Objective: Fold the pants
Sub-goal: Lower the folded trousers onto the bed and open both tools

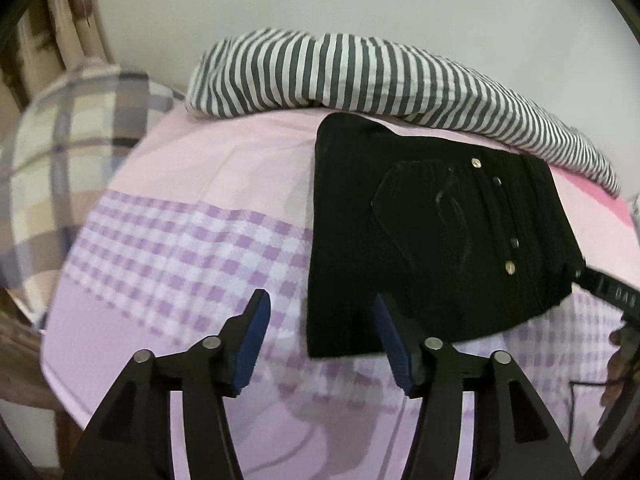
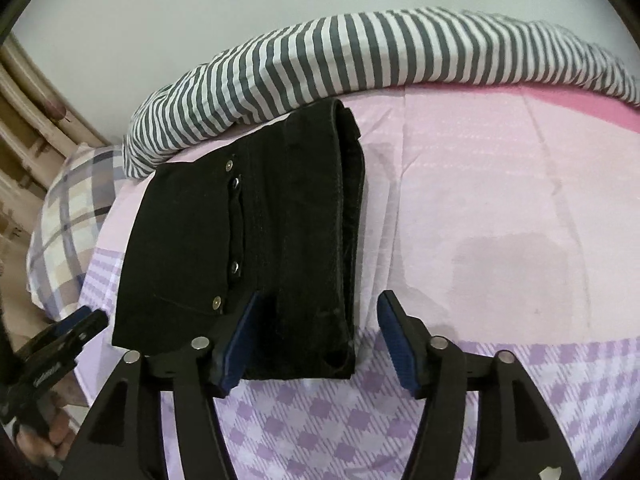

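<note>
Folded black pants (image 1: 432, 248), centre, on your bed (image 1: 180, 240). Left hand-held gripper (image 1: 320, 344) and right hand-held gripper (image 2: 316, 340): both released, empty. Striped blanket (image 1: 360, 76) overlaps pants' upper edge.

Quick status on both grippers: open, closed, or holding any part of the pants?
left gripper: open, holding nothing, by the near edge of the folded black pants.
right gripper: open, holding nothing, its jaws apart over the near end of the pants.
</note>
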